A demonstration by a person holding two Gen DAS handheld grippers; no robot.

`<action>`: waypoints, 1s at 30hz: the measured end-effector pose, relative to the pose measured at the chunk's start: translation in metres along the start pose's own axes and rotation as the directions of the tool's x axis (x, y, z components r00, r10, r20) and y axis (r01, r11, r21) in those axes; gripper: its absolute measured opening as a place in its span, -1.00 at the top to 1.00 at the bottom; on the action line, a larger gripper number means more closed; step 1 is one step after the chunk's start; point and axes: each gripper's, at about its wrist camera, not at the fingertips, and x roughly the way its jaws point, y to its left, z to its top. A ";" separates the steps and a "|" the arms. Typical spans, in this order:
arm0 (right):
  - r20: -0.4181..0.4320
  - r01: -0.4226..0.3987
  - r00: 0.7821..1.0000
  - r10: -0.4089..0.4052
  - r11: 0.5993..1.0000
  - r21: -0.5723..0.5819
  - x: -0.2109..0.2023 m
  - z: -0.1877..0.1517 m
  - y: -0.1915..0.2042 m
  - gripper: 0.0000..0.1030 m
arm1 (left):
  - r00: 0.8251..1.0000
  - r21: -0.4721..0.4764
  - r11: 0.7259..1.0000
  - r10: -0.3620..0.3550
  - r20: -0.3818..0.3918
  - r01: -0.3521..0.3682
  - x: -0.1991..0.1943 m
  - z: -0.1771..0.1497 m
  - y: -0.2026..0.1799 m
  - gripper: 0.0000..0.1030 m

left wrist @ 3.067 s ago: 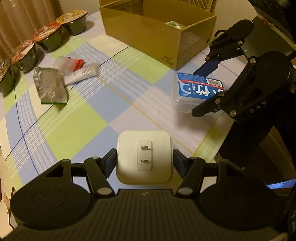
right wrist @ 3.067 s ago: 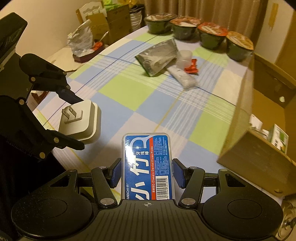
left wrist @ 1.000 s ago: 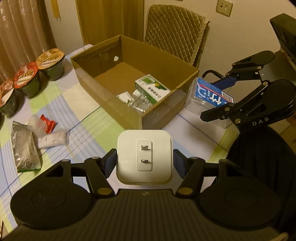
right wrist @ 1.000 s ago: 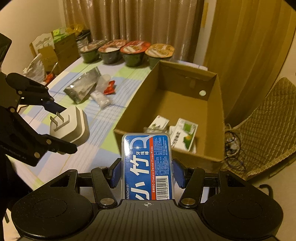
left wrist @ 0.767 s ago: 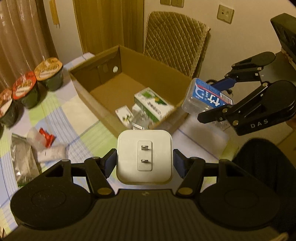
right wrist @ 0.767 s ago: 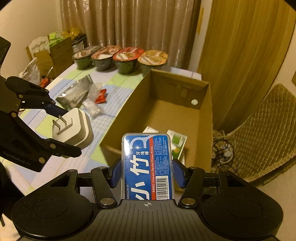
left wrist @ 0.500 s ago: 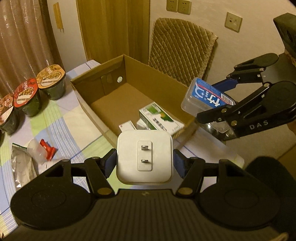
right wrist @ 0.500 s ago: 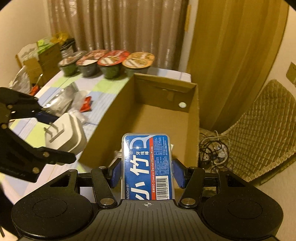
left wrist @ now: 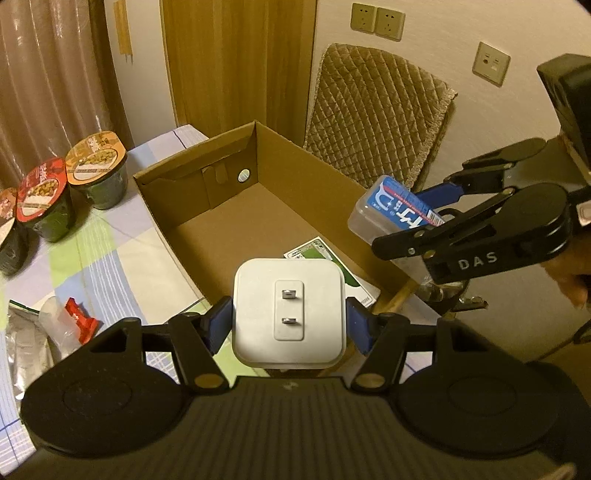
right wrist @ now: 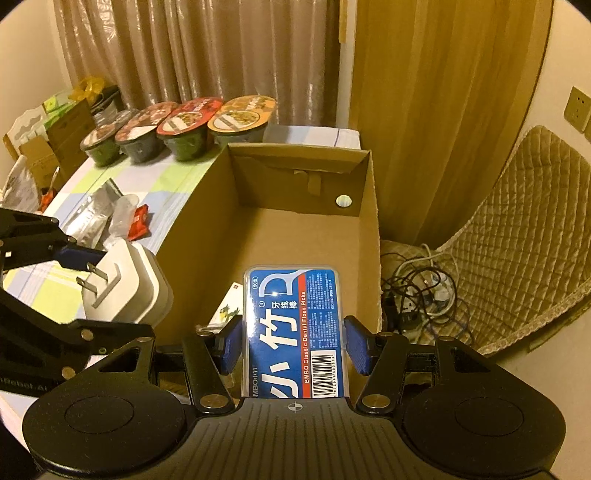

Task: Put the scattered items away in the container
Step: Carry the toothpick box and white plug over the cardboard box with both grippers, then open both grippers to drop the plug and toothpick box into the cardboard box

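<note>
Two loaded claws over the box

Left claw (left wrist: 289, 325) pinches the white plug adapter (left wrist: 289, 312) by its flat sides; right claw (right wrist: 294, 345) pinches the floss-pick case (right wrist: 295, 332). Both hang above the cardboard box (right wrist: 301, 242). Both look rigid and light, the case's plastic probably slippery.

A quilted tan chair (left wrist: 373, 122) stands against a pale wall (left wrist: 480, 33) with three outlet plates (left wrist: 376, 21). Left of the chair hangs a golden curtain (right wrist: 436, 110), then a shiny brown curtain (right wrist: 199, 48). Tangled cables (right wrist: 417, 291) lie on the floor beside the chair. Lighting is dim and yellowish.
</note>
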 end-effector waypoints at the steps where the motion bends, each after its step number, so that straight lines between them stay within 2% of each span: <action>1: 0.000 0.000 1.000 0.000 1.000 0.003 0.001 0.000 -0.001 -0.16 | 1.000 -0.002 1.000 -0.001 -0.002 0.001 0.002 0.001 0.000 -0.17; 30: -0.007 0.010 1.000 -0.010 0.999 0.031 0.021 0.004 -0.011 -0.16 | 1.000 -0.040 0.999 0.010 -0.028 -0.011 0.041 0.009 0.007 -0.17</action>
